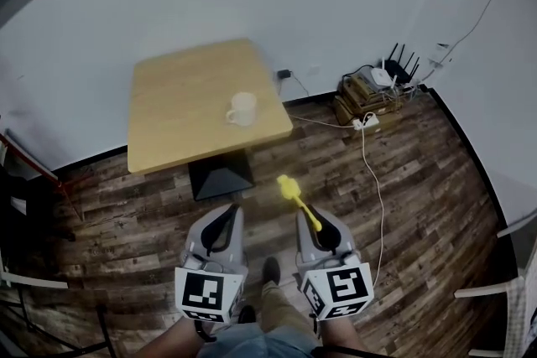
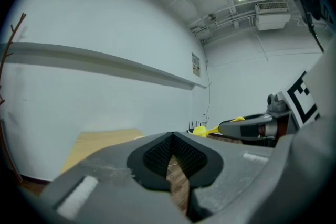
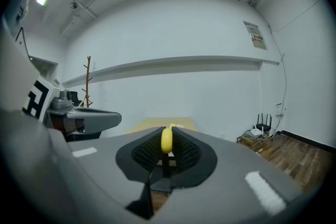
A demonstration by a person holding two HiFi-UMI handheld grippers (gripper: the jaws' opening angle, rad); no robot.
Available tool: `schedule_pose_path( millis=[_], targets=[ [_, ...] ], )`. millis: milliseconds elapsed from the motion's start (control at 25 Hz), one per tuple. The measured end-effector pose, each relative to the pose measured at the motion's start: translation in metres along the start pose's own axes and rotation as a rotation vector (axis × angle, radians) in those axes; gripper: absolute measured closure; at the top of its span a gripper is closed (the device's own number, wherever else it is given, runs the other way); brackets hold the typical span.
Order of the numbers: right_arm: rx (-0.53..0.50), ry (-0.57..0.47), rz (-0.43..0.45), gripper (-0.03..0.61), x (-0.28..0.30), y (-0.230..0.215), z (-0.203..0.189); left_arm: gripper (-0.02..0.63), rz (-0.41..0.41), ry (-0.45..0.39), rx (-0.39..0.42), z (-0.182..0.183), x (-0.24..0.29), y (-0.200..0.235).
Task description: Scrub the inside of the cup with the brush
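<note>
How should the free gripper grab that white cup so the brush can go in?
Pinch the cup by its handle, which seems to stick out on its left, coming in level from that side with the left gripper, now shut and empty. The cup stands upright near the table's near right corner, so this leaves its mouth free for the brush in the right gripper.

Head view looks steeply down; both gripper views face the table (image 1: 185, 105).

No legible text, wall notice (image 3: 255, 38) too small to read
</note>
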State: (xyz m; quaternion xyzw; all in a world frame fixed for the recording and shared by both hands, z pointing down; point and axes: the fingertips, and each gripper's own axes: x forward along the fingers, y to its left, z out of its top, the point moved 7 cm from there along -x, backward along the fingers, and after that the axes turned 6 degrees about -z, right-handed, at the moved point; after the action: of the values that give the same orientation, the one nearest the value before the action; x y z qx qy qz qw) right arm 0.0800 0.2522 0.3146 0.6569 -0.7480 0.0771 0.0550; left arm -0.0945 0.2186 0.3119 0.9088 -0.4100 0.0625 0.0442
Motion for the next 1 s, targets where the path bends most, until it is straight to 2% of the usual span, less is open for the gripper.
schedule_pose_path(
  millis=[160,520,640,1000],
  targets=[
    [0.018,-0.010,0.030,0.537,0.042,-0.030,0.011,0.594,0.020,0.009,0.047,0.013,0.043,0.011],
    [0.001,-0.056,0.112,0.537,0.119,-0.081,0.050,0.594,0.109,0.000,0.080,0.037,0.117,0.029],
    [-0.004,-0.060,0.142,0.538,0.138,-0.083,0.056,0.594,0.135,0.011,0.100,0.039,0.128,0.041],
    [-0.036,-0.034,0.225,0.538,0.199,-0.074,0.063,0.594,0.185,0.032,0.073,0.030,0.155,0.085]
  ],
)
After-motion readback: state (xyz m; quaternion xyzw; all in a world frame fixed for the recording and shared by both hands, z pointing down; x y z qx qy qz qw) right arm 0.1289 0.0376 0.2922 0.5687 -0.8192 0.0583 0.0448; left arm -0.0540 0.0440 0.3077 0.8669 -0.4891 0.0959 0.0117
